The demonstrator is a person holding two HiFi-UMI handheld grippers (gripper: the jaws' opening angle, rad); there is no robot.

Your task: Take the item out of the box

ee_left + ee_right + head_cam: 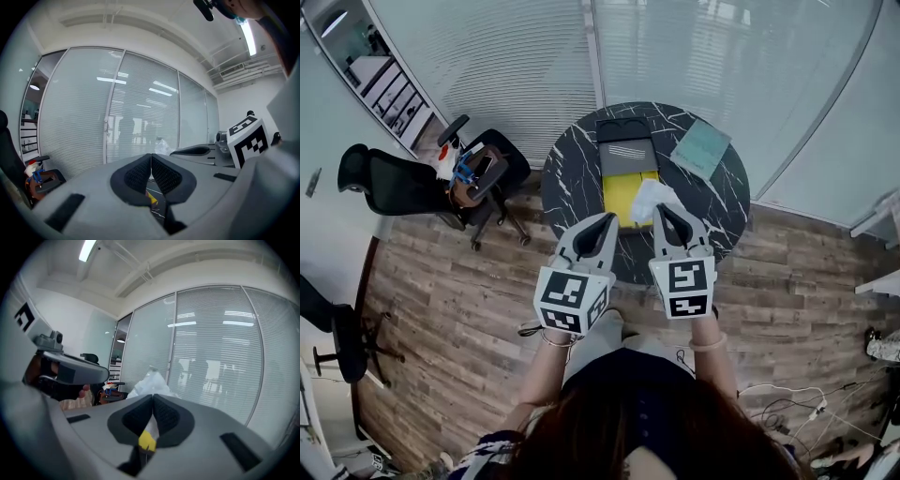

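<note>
- The step in hand is, I judge, the lifting out itself. My right gripper (662, 210) has its jaws pressed together on the white crumpled plastic-wrapped item (651, 198), and the wrapping stands up above the pads in the right gripper view.
- The item hangs over the near right corner of the open box with the bright yellow inside (622, 193). The dark lid (625, 142) of the box is folded back on the far side. From the head view I cannot tell if the lower part of the item is fully clear of the box wall.
- My left gripper (607, 218) has its jaws closed as well, pad against pad, with nothing between them. It hovers just beside the near left corner of the box and touches nothing.
- The box stands on the round black marble table with white veins (570, 167). A pale green flat square pad (701, 147) lies to the right of the box.
- The next move calls for raising the item a little more, carrying it sideways to a bare part of the table and opening the jaws only there. The thin wrapping may slip, so I think a firm grip is needed.
- I can read no brand, label or writing. There are only the black-and-white square markers on the cubes of my grippers, and these are patterns, not words.
</note>
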